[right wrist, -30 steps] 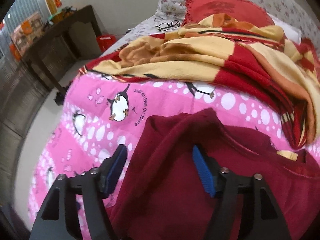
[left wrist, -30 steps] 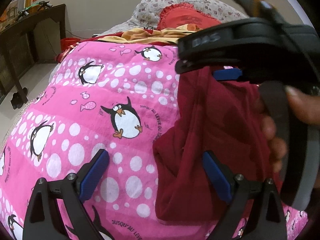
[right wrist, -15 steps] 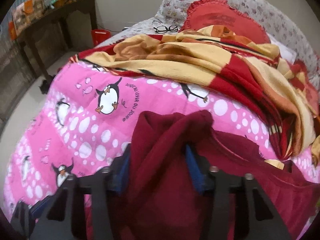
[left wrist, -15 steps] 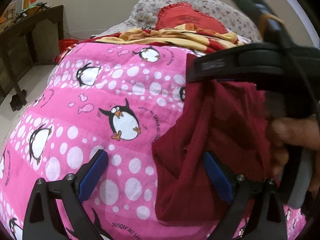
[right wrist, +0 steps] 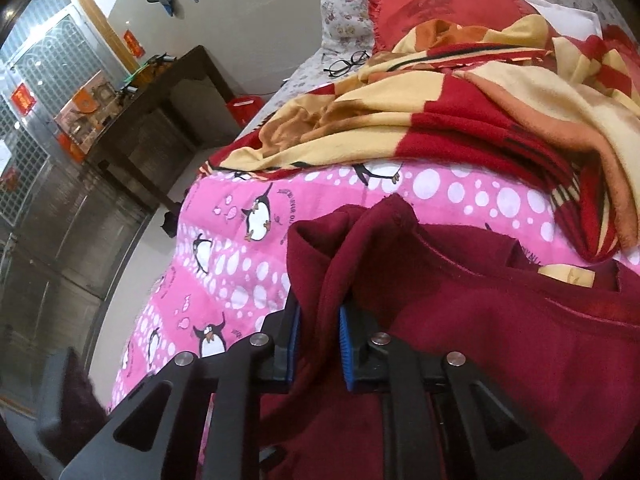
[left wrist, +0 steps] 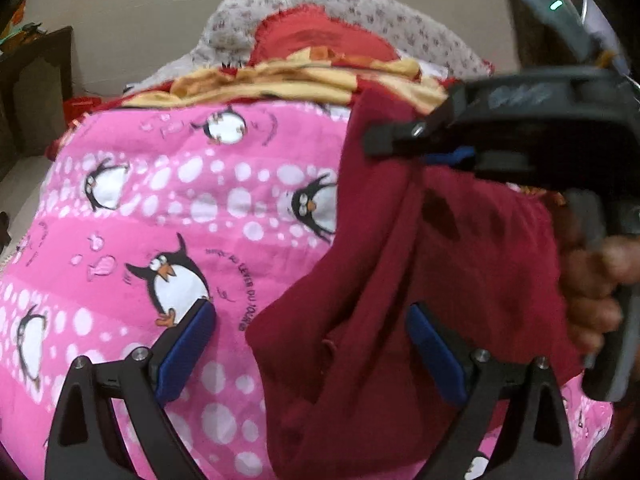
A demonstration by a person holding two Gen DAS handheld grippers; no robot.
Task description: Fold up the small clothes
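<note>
A dark red garment (left wrist: pixel 400 280) lies on the pink penguin bedspread (left wrist: pixel 180 208). My right gripper (right wrist: pixel 318 338) is shut on a fold of the dark red garment (right wrist: pixel 480 320) and lifts that edge off the bed. It also shows in the left wrist view (left wrist: pixel 400 148), held by a hand, with the cloth hanging from it. My left gripper (left wrist: pixel 312 348) is open, low over the bed, with the garment's left edge between its fingers; its blue pads do not touch the cloth.
A red and yellow blanket (right wrist: pixel 460 92) is heaped at the far end of the bed, before a red pillow (right wrist: pixel 436 4) and floral pillows. Glasses (right wrist: pixel 348 62) lie by the pillows. A dark wooden table (right wrist: pixel 152 96) stands left of the bed.
My right gripper has shut on the garment's edge and raised it, so the cloth now hangs up off the bed. My left gripper has stayed open and moved slightly forward.
</note>
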